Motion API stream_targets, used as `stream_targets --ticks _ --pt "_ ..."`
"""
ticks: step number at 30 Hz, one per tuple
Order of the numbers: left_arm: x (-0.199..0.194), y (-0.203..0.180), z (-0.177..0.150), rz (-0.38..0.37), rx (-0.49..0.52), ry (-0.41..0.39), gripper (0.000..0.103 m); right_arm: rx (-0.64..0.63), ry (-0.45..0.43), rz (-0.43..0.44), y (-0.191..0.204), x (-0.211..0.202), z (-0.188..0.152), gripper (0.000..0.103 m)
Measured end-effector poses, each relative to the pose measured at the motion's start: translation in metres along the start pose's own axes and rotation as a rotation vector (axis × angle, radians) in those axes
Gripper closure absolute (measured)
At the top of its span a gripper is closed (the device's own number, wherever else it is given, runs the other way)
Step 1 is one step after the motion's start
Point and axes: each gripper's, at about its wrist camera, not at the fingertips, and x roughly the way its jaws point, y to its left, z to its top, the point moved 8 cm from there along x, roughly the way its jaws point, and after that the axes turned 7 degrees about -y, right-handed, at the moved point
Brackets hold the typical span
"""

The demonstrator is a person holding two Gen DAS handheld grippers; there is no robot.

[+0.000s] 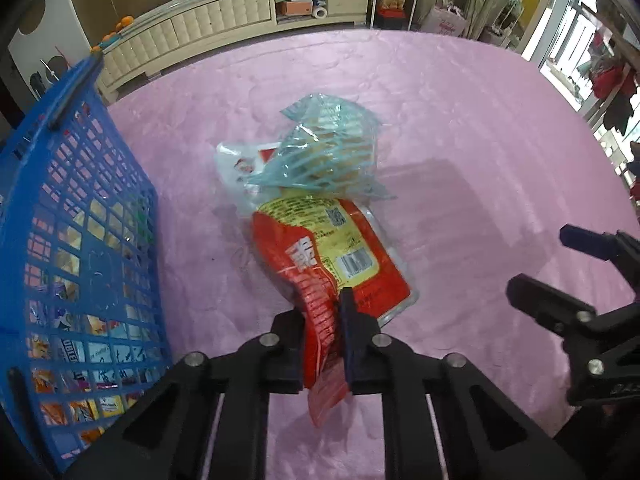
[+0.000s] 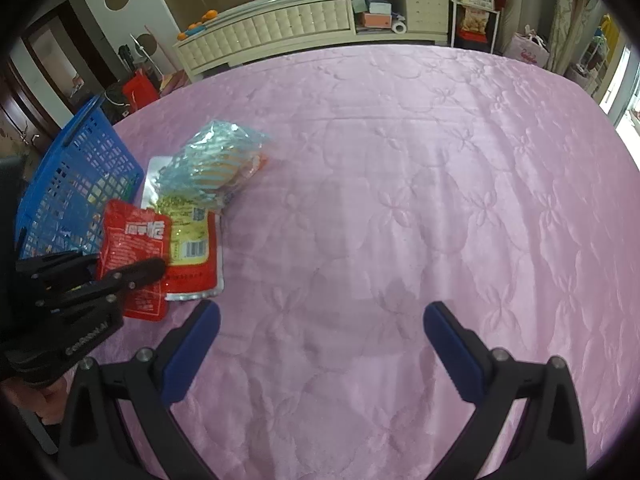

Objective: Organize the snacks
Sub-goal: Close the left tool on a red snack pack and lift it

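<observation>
Left gripper [image 1: 322,322] lifting a snack for the basket.
Its fingers pinch the red packet [image 1: 320,320]; next, carry it toward nine o'clock into the blue basket [image 1: 72,184]. Right gripper [image 2: 320,344] fingers spread, empty.

Both views are taken from the wrists, angled steeply down at the pink worktop [image 1: 460,128] at close range. The snack packets [image 2: 188,216], the blue basket [image 1: 80,220] and the far cabinet [image 2: 280,28] are shared by both.

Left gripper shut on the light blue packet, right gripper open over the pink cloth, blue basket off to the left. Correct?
Not quite: the left gripper is shut on the small red packet, as the left wrist view shows. The light blue packet lies untouched.
</observation>
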Motion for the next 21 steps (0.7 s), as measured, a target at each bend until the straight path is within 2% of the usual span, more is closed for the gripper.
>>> stream_targets --ticks 11,21 --pt "-0.040 -0.010 0.017 -0.036 0.015 -0.081 0.097 -0.003 -0.031 -0.029 -0.005 -0.023 0.006 0.000" --pt "-0.074 -0.005 0.011 -0.010 0.035 -0.139 0.094 -0.022 -0.065 -0.040 0.001 -0.048 0.011 0.000"
